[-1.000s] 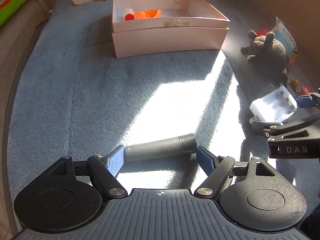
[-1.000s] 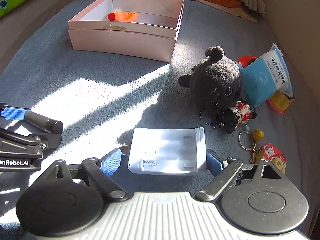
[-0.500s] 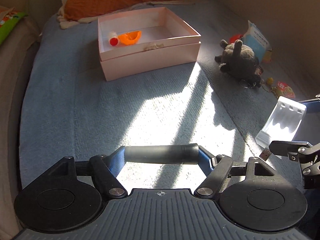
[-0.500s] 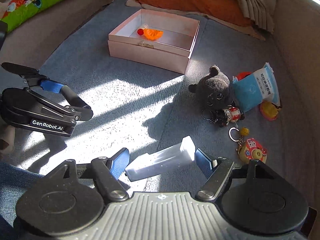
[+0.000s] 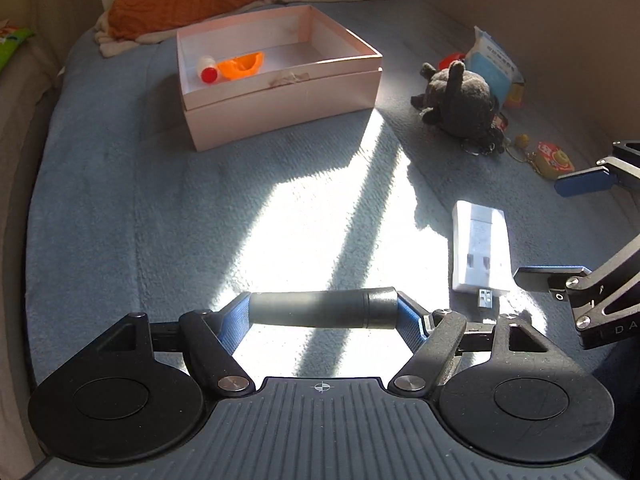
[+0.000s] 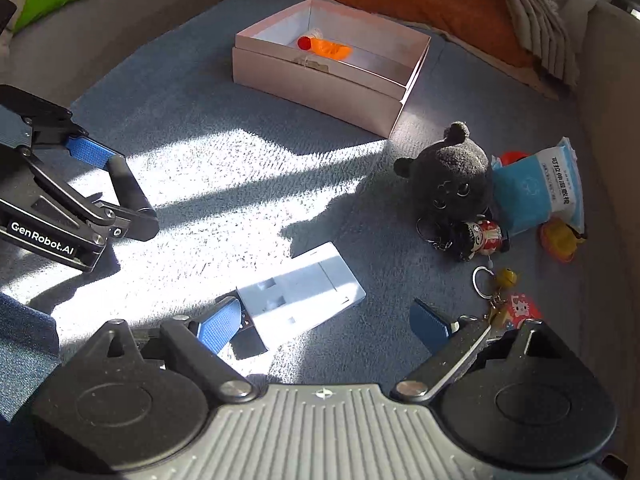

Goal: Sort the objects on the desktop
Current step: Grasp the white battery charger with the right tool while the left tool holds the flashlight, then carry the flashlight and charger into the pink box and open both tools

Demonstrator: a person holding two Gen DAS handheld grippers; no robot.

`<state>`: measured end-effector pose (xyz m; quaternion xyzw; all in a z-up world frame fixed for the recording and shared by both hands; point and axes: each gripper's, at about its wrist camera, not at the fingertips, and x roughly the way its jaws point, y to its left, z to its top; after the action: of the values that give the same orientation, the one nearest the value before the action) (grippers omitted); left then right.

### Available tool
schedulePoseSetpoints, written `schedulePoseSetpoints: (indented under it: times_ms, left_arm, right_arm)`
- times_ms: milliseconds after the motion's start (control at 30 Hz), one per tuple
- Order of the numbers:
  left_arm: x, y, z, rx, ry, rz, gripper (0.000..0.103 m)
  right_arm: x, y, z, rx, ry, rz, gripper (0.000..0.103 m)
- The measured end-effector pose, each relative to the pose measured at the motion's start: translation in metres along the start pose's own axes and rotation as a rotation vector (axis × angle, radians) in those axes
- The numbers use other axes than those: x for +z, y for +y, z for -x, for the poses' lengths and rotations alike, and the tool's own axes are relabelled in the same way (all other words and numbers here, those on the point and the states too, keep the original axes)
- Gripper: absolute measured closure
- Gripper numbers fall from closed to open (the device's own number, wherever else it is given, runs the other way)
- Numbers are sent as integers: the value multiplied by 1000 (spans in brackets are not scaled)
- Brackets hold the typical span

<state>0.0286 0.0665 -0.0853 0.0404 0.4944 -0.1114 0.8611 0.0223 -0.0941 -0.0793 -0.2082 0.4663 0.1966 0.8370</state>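
So the dark tube (image 5: 322,307) is clamped end to end between the blue pads of the left hand-held gripper (image 5: 323,312), held up off the blue blanket (image 5: 120,200). The white charger (image 6: 300,292) lies flat on the blanket in the sun patch. The right hand-held gripper (image 6: 326,326) is opening, one pad beside the charger's corner, the other well clear. Further back sits the pink box (image 5: 280,96), and a black plush toy (image 6: 452,184) is off to the right.
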Motion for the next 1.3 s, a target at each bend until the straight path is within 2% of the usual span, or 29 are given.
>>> schedulePoseSetpoints:
  times_ms: [100,133,200,300,367,467,600,700,800,900,1033,1133,1200,1300]
  left_arm:
    - [-15,-3,-14,3,52,0,23]
    - [-18,-3,-16,1,62,2,23]
    - [-21,-2,-17,-1,68,3,23]
    - [-21,-1,-18,-5,74,1,23]
    - [-19,-2,-19,-2,80,-3,23]
    - [-17,-4,-19,4,89,-11,23]
    - [-14,-5,-17,5,95,-6,23]
    - [-8,-6,-12,1,76,-7,23]
    - [8,-5,-1,4,3,-8,23]
    - [38,2,11,40,-121,-5,23]
    - [89,16,17,69,-273,19,23]
    - [130,25,13,113,-369,10,23]
    - [159,32,5,141,-408,5,2]
    - [178,39,1,183,-419,40,2]
  right_arm:
    - [4,11,-30,6,35,99,10]
    - [6,13,-37,15,34,121,3]
    - [12,15,-49,14,57,154,0]
    - [18,12,-57,45,86,130,1]
    - [19,7,-53,95,109,87,14]
    - [14,5,-41,76,95,46,14]
    - [4,0,-22,105,104,0,14]
    - [4,-6,0,134,79,-32,14]
    - [20,-23,20,151,25,-96,14]
    - [54,-50,38,162,-58,-200,14]
    - [121,-98,44,189,-181,-392,14]
    - [177,-125,37,195,-253,-445,14]
    - [205,-141,33,192,-266,-485,13]
    - [216,-161,35,170,-311,-512,8]
